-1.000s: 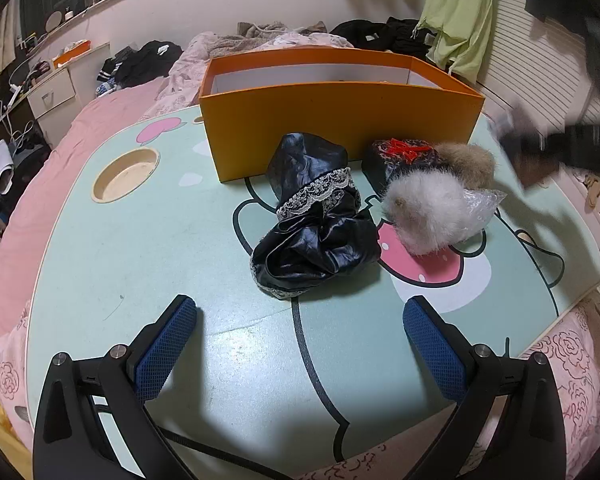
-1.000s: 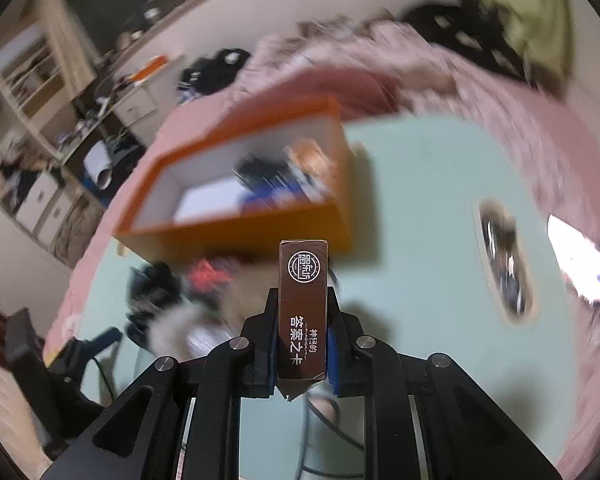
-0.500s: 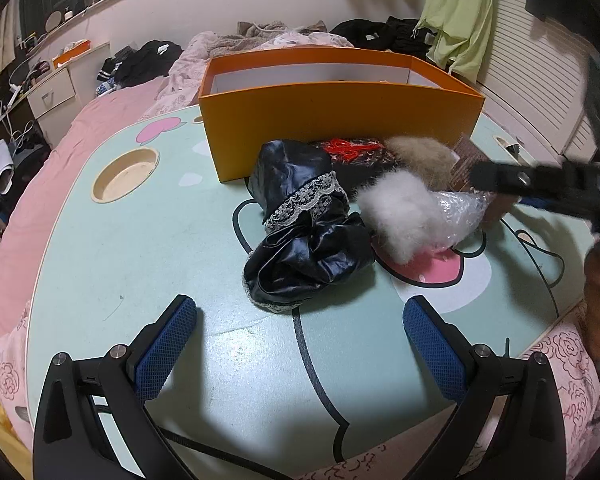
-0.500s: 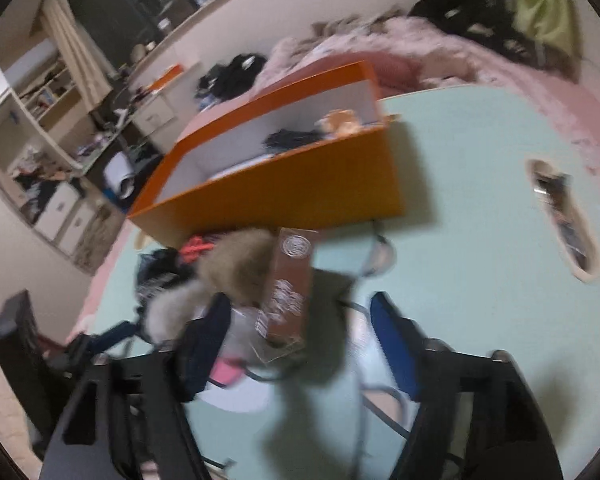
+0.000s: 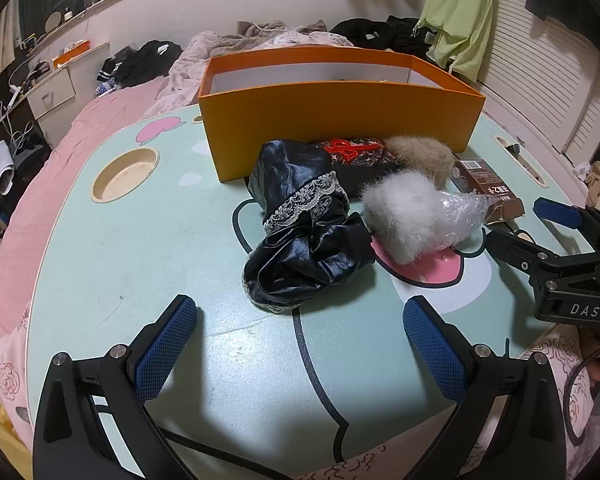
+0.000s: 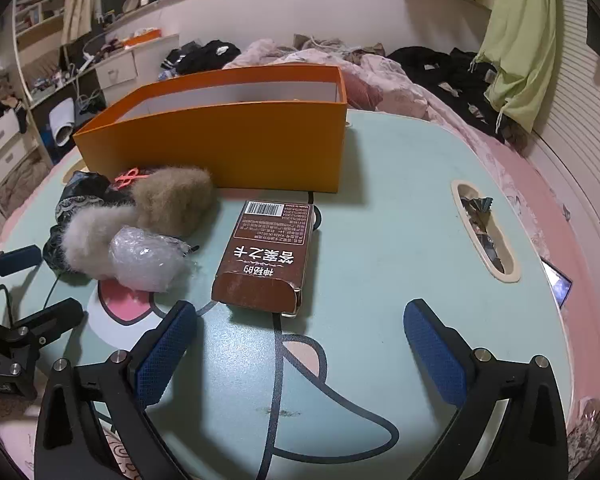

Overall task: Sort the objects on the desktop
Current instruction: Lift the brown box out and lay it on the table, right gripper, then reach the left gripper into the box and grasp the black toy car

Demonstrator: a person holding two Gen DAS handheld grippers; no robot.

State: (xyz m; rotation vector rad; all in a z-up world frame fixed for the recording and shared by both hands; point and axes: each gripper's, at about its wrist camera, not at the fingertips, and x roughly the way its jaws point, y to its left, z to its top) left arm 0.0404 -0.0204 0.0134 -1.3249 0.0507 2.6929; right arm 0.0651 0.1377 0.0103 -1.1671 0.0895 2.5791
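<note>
Dropped from the right tongs (image 6: 300, 344) since a second ago, the brown card box (image 6: 266, 256) is now lying flat on the table (image 6: 400, 184), just ahead of those tongs, whose jaws have just been opening and are standing wide with nothing between them. It is looking light and stiff — thin cardboard with crisp edges, probably best pinched across its narrow width rather than its printed face. Beside it, the white fur ball (image 5: 400, 216) in clear wrap, the tan fur ball (image 5: 420, 154) and the black satin cloth (image 5: 304, 236) are looking soft and slippery. Behind them the orange box (image 5: 340, 120) is standing open-topped; its contents are mostly hidden by the near wall. Meanwhile the left tongs (image 5: 300, 344) are hovering open over bare table, gripping nothing.
</note>
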